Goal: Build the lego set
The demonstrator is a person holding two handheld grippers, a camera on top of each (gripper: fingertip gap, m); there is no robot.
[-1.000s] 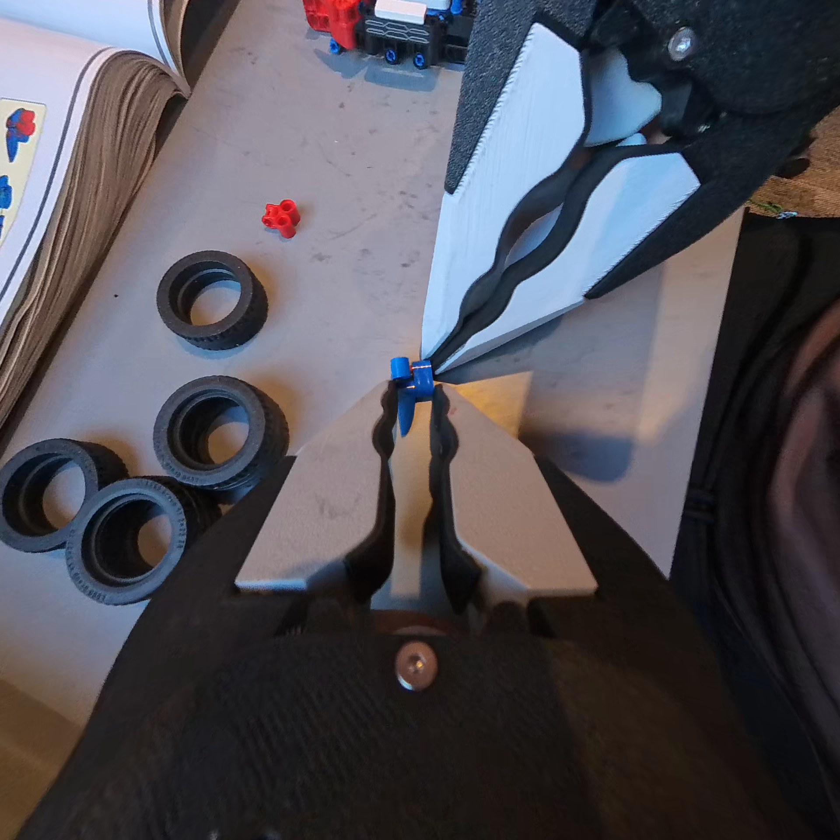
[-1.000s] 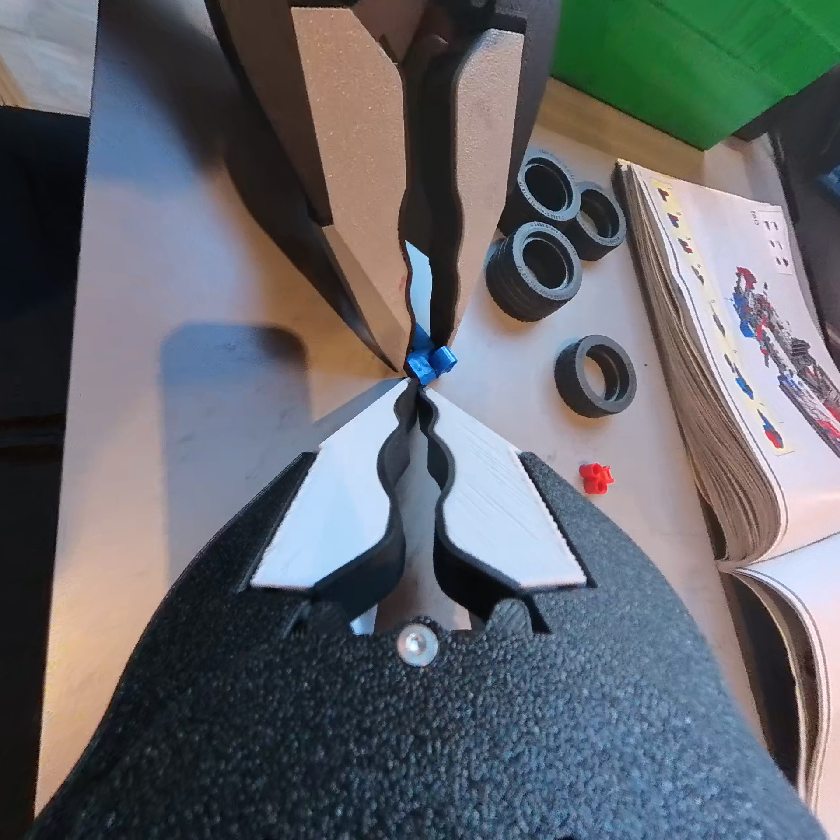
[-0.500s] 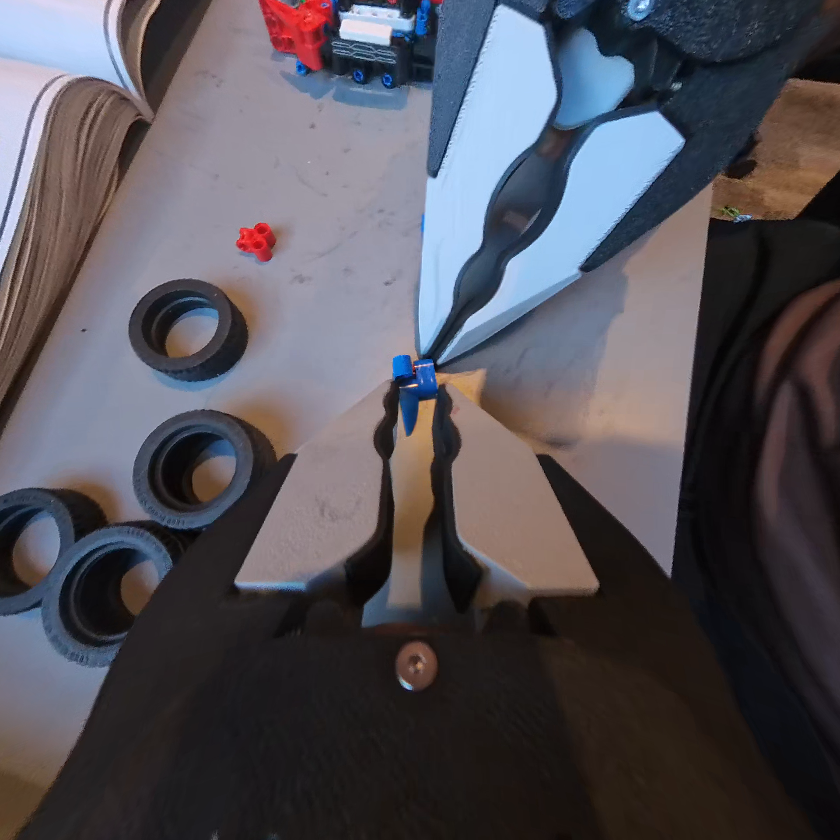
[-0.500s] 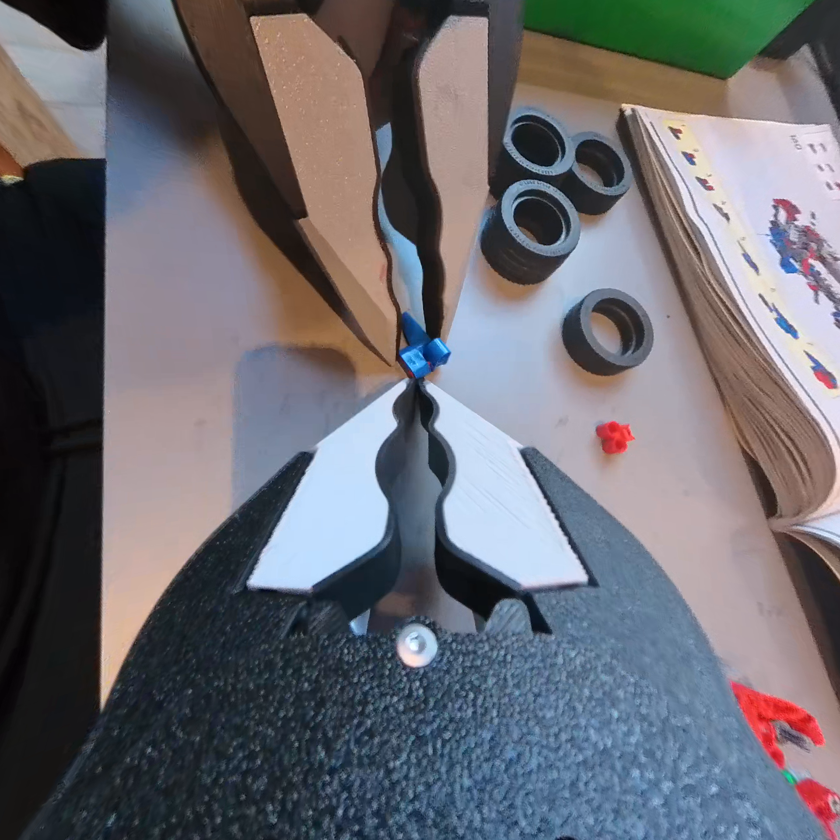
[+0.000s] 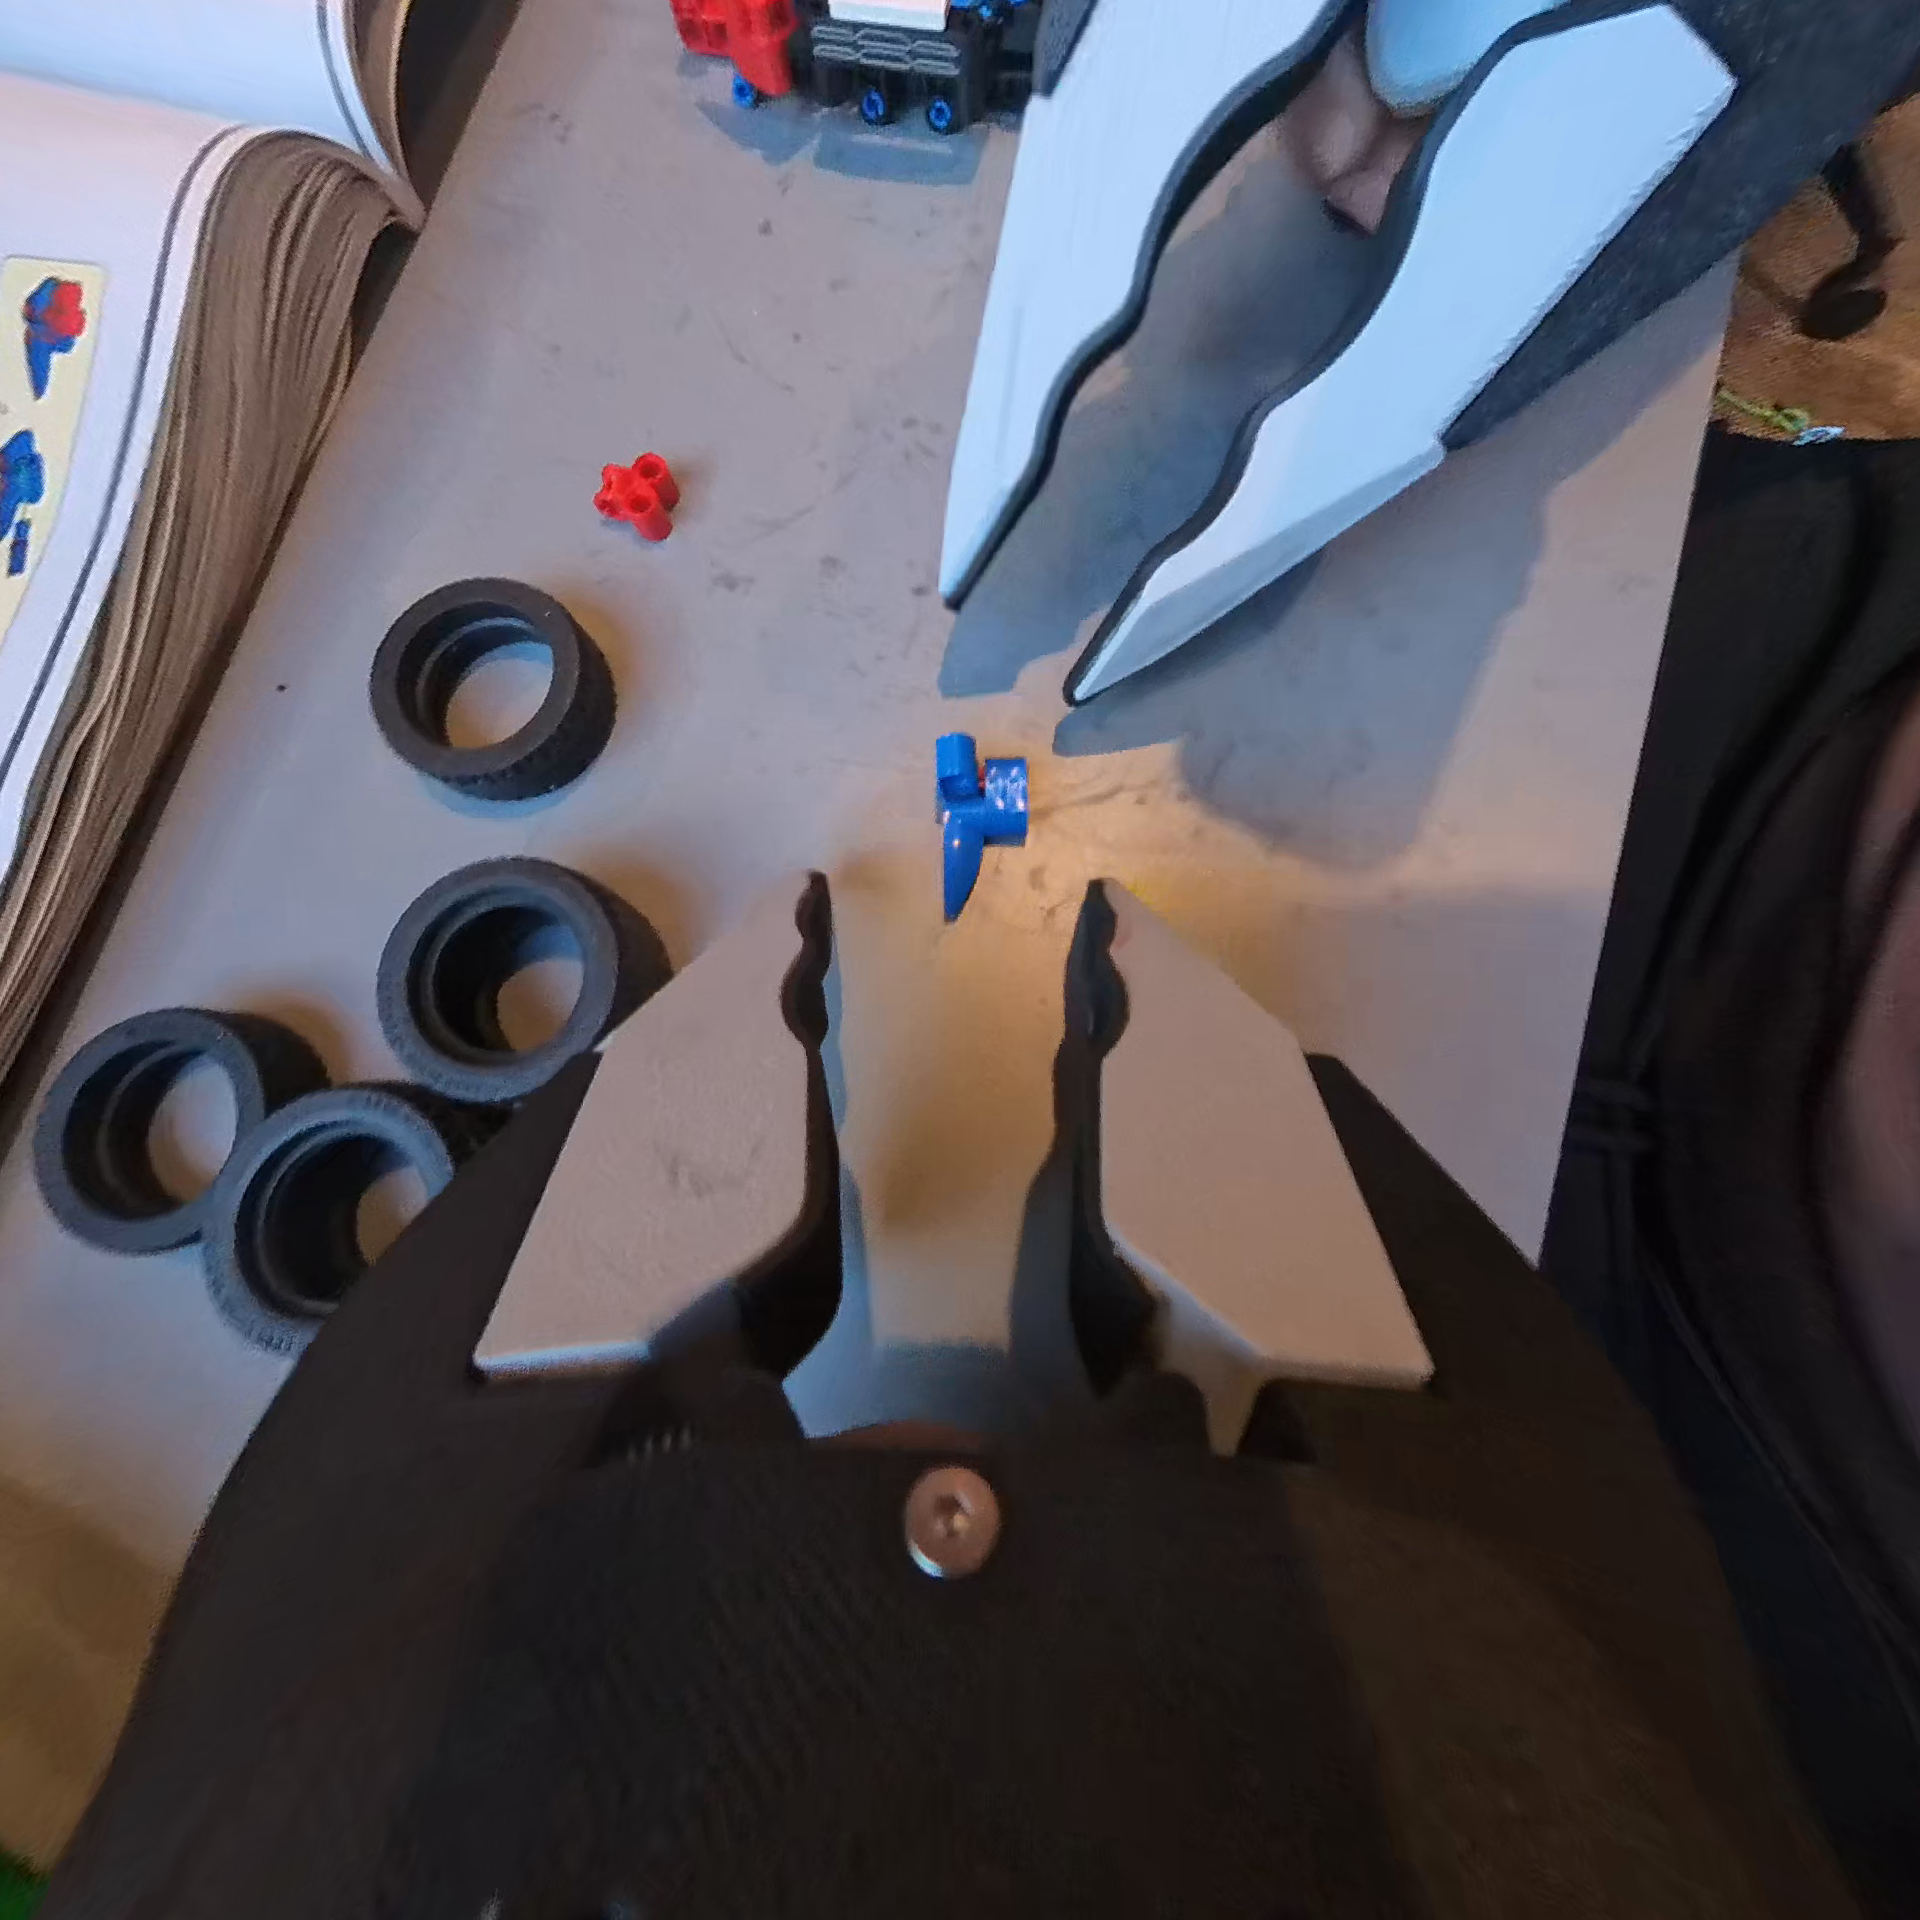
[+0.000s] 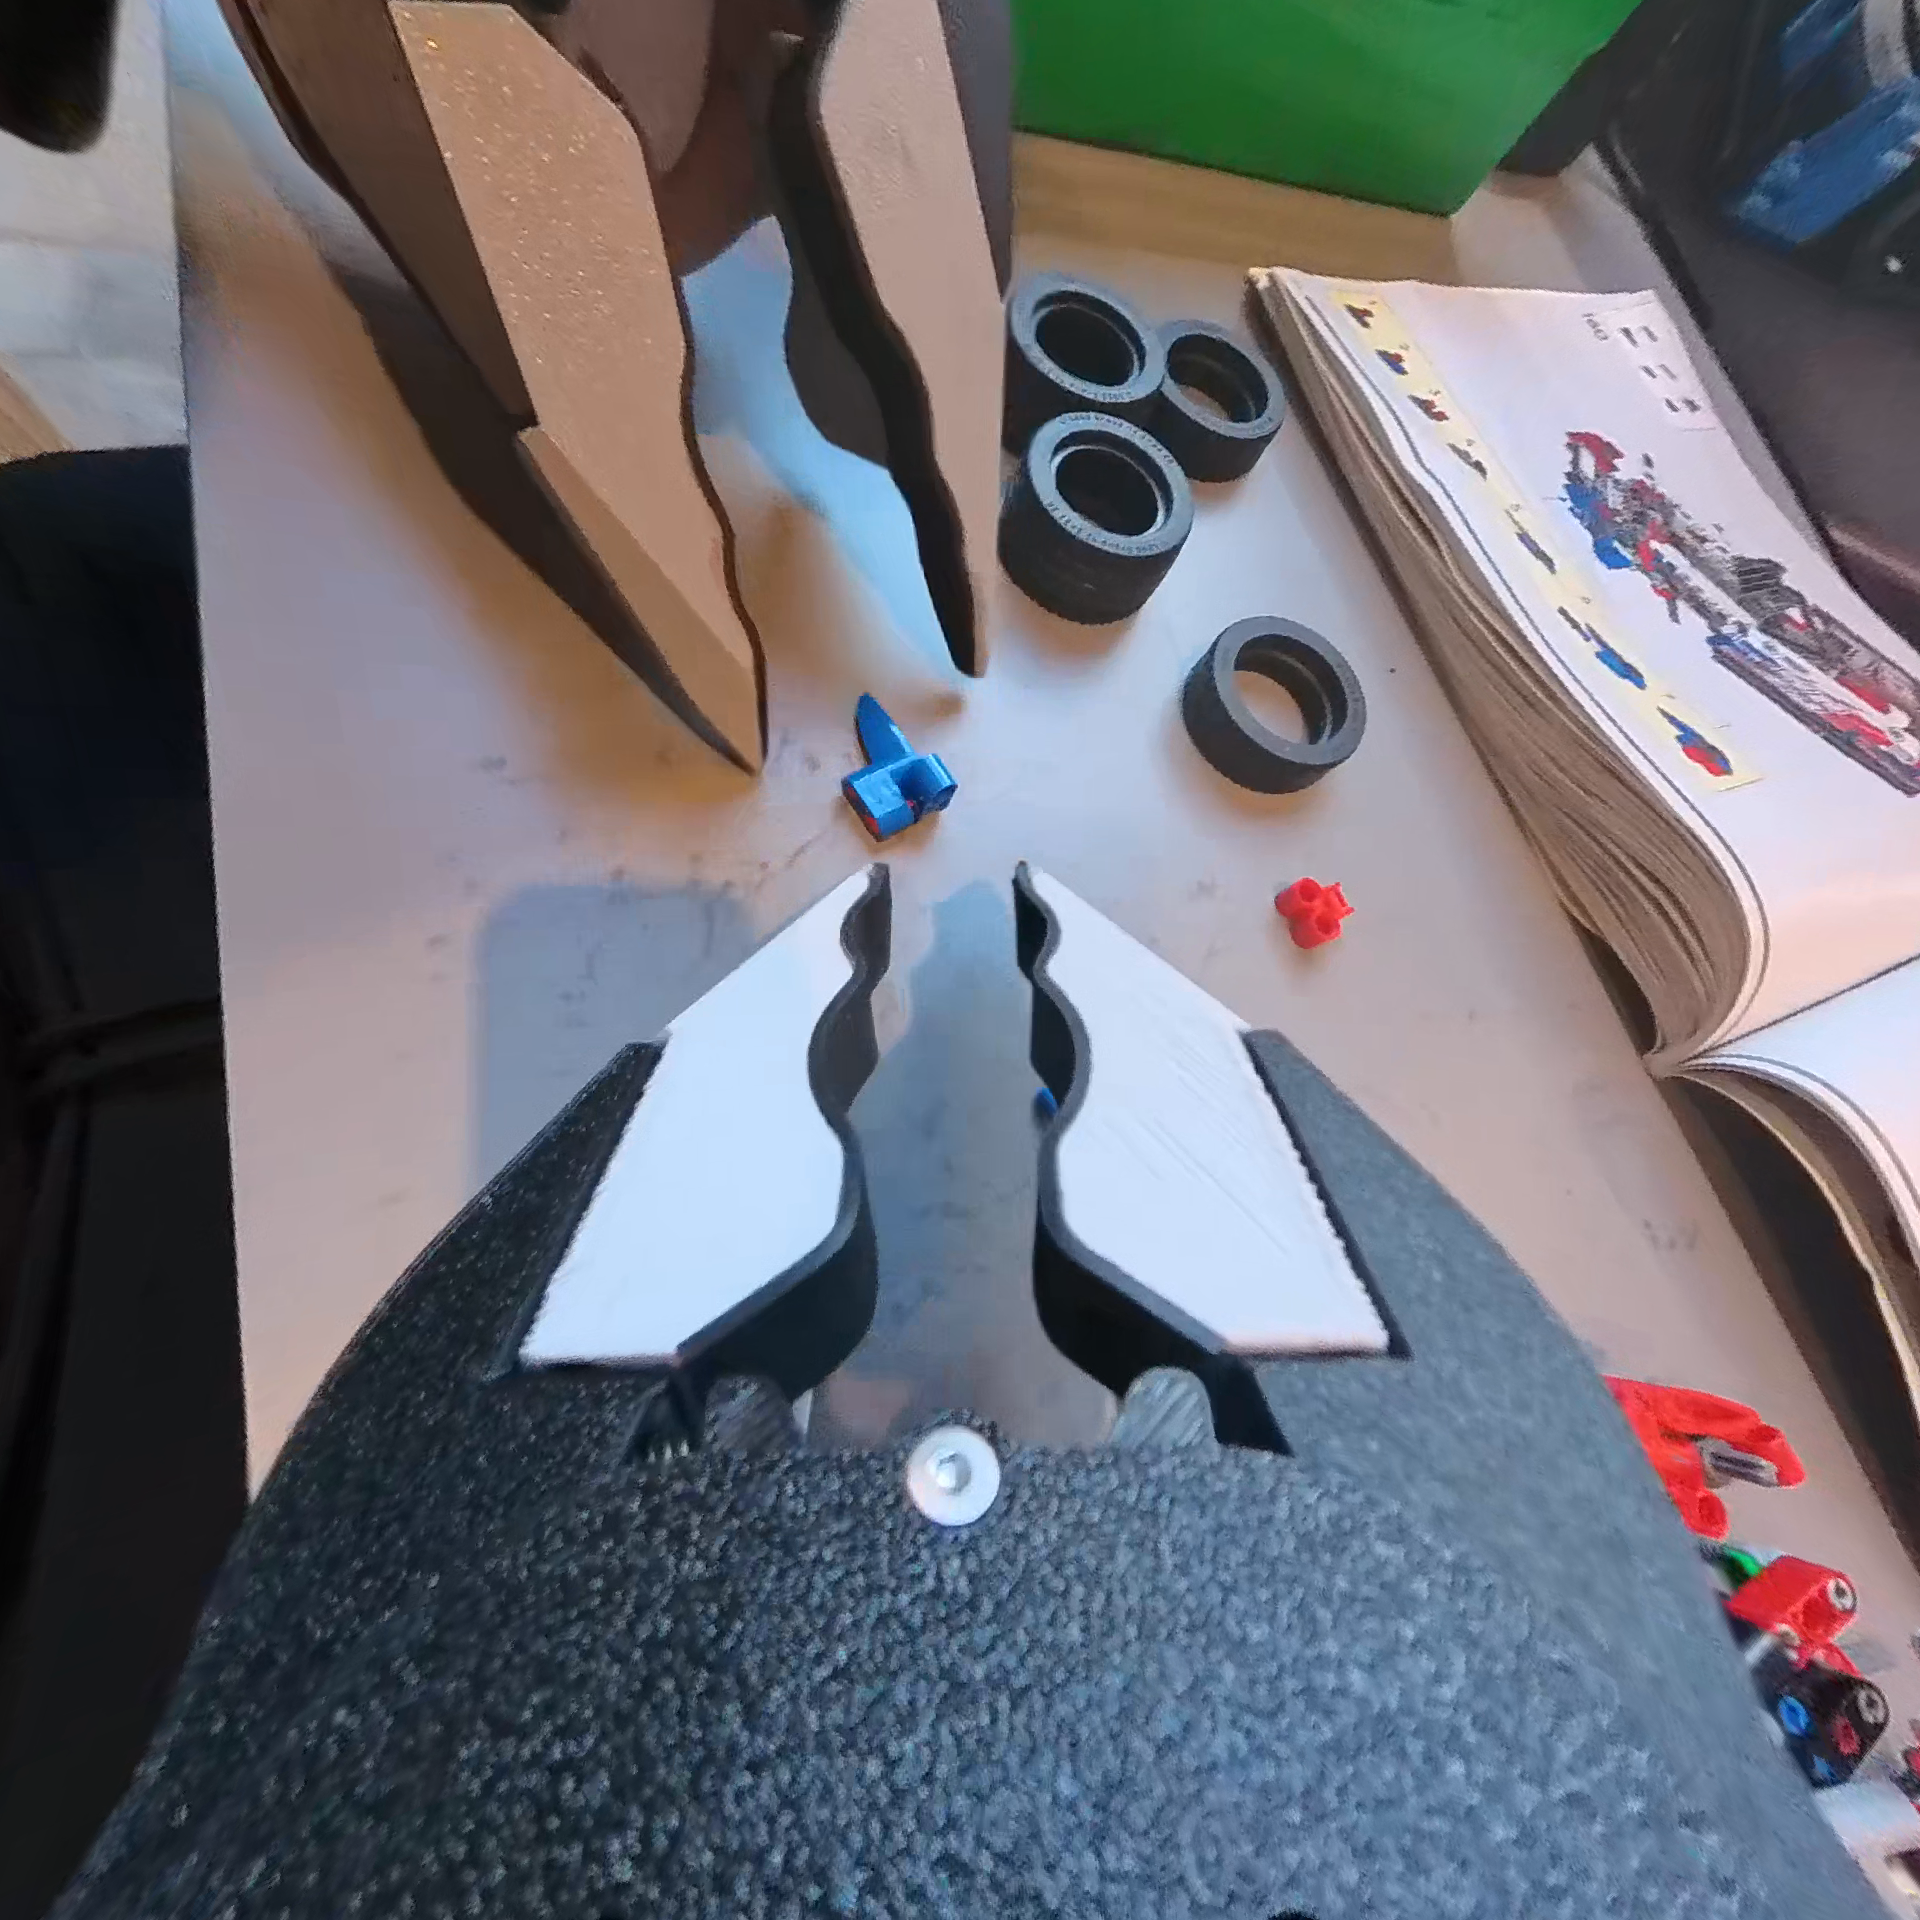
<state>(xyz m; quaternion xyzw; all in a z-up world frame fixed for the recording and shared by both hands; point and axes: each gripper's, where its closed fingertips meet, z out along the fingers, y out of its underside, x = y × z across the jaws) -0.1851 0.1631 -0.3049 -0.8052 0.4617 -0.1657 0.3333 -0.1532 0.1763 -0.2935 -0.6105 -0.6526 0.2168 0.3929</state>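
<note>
**Between two parted grippers, a small blue piece lies free on the table**

On the grey table (image 5: 665,260), the blue lego piece (image 5: 975,805) rests alone between the two tool tips, touching neither. The left gripper (image 5: 951,899) has its fingers spread wide and holds nothing. The right gripper (image 6: 951,868), facing it from across, is also parted and empty. Off to one side sit four black tyres (image 6: 1273,704), a small red piece (image 5: 636,499) and an open instruction booklet (image 6: 1621,582). A partly built model (image 5: 873,52) stands at the table's far edge.
</note>
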